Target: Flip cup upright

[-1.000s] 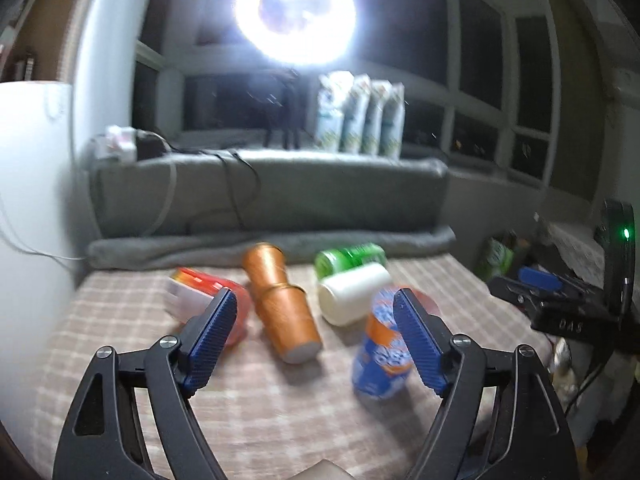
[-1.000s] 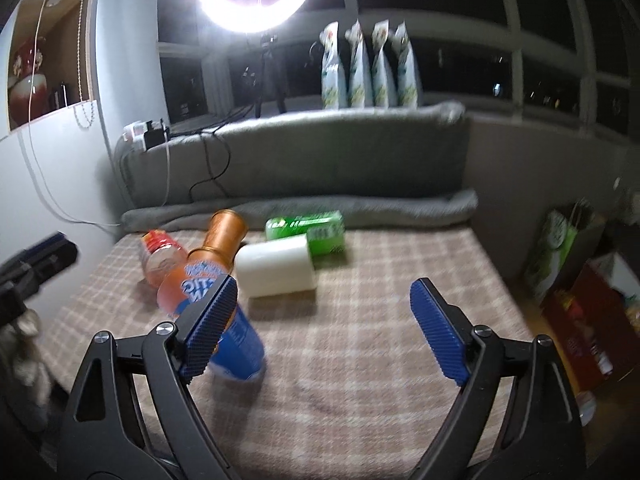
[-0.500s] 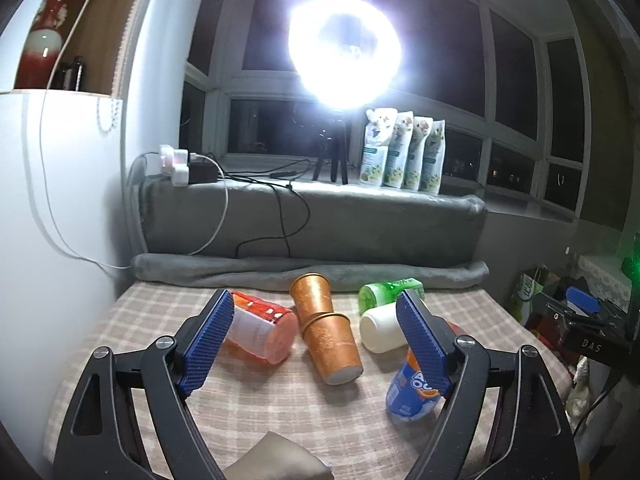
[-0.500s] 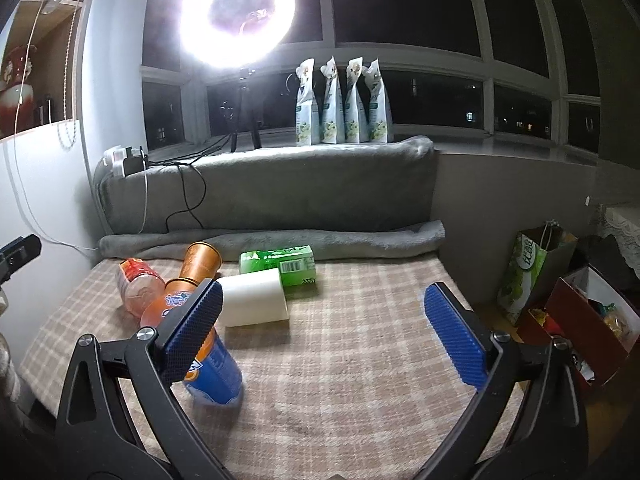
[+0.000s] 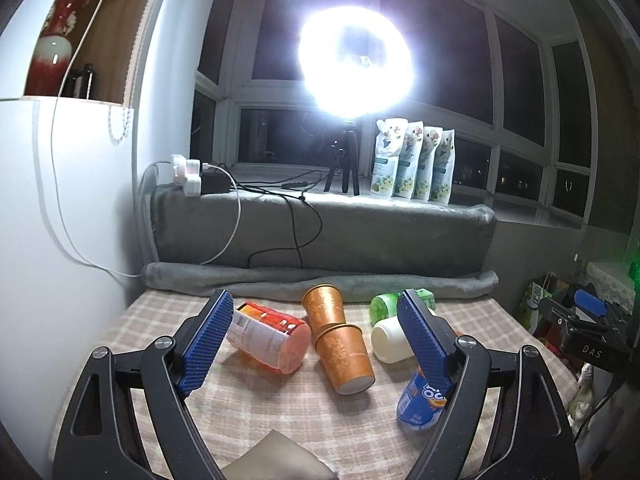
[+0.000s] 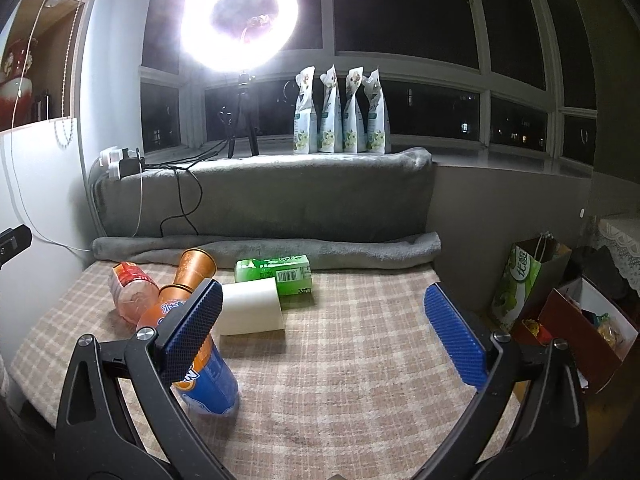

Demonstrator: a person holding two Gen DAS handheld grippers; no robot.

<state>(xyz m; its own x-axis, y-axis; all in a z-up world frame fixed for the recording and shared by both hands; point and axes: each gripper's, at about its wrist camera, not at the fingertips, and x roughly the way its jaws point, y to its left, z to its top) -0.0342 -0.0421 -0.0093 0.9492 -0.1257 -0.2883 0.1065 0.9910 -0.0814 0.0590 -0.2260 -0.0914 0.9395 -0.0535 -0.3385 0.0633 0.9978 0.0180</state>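
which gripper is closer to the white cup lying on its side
Hard to call, perhaps the left. The left gripper frames the white cup just inside its right finger; the right gripper has the cup just inside its left finger.

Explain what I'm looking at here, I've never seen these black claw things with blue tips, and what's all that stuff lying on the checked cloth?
These are two hand-held grippers; a person holds one in each hand, and each carries a fisheye camera looking out along its two blue-padded fingers. One picture comes from the left gripper, the other from the right gripper. Both stand open and hold nothing. On the checked cloth lie two nested copper cups on their side, a tipped orange-red cup, a white cup on its side, a green carton and a blue and orange cup. A ring light glares behind.
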